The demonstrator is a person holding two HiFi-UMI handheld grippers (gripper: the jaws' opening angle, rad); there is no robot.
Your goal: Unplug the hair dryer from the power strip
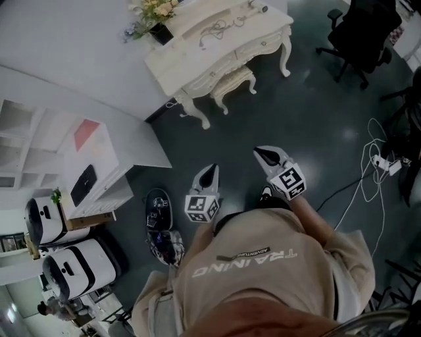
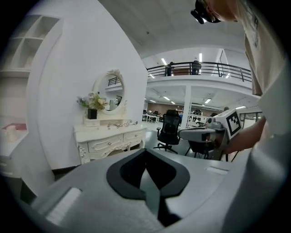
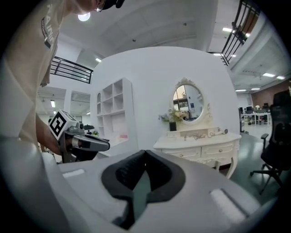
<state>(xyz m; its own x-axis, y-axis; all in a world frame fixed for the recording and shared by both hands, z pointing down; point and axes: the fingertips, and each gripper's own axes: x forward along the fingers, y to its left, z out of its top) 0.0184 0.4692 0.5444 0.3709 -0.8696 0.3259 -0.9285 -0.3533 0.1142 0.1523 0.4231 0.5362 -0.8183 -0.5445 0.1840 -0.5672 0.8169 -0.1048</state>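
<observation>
- Cream desk (image 1: 217, 49) stands at 12 o'clock in the head view, with a looped cable (image 1: 220, 29) on its top and what looks like the hair dryer (image 1: 256, 6) at its 1 o'clock end. The left gripper (image 1: 210, 168) and right gripper (image 1: 266, 155) are side by side over the dark floor (image 1: 296, 112). A white power strip (image 1: 387, 164) lies on that floor at 3 o'clock.
- Grey shell fills the left gripper view. Its jaws are together with nothing between them, and the desk is at 9 o'clock.
- Grey again in the right gripper view. These jaws are also together and empty, and the hair dryer (image 3: 219, 132) lies on the desk at 3 o'clock, well apart from the 2 grippers.
</observation>
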